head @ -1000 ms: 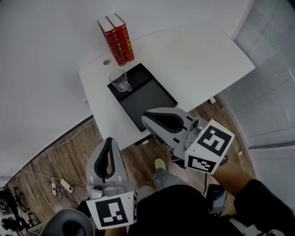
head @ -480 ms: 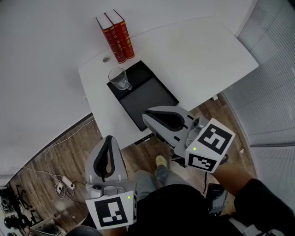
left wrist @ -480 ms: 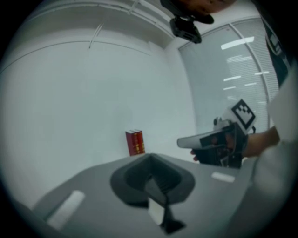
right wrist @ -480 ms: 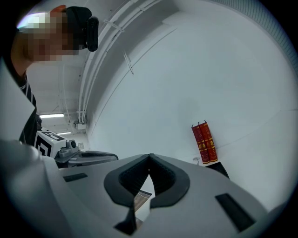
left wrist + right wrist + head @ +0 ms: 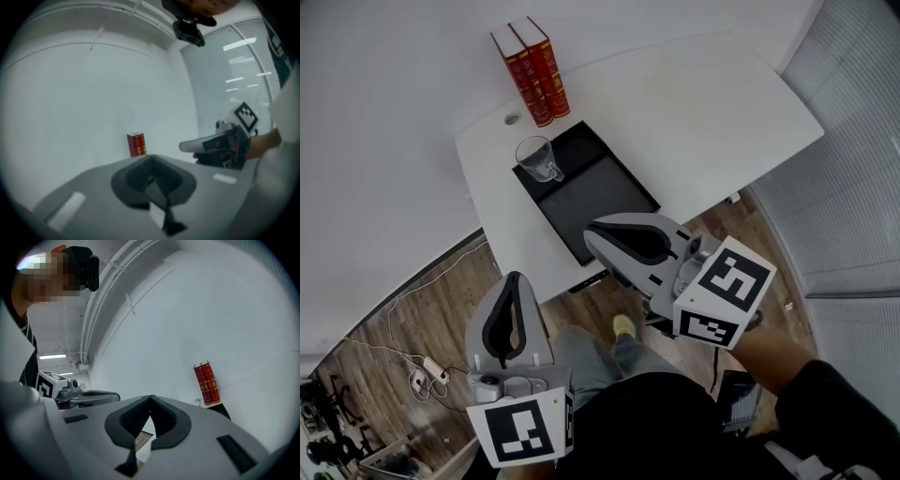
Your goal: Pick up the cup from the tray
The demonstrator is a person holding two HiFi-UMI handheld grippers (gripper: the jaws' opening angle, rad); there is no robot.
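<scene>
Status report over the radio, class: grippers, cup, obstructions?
Left gripper shut, empty. Right gripper shut, empty. Cup upright on tray, far corner, by the books. Nothing blocking it.

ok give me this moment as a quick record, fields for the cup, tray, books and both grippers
cup: clear glass cup, upright, in the tray corner nearest the books
tray: black tray on the white table, holding only the cup
books: two red books standing upright behind the tray
left gripper: left gripper, jaws together, empty, over the wood floor, short of the table
right gripper: right gripper, jaws together, empty, tip by the tray's near end, well short of the cup
status: cup not yet picked up
</scene>
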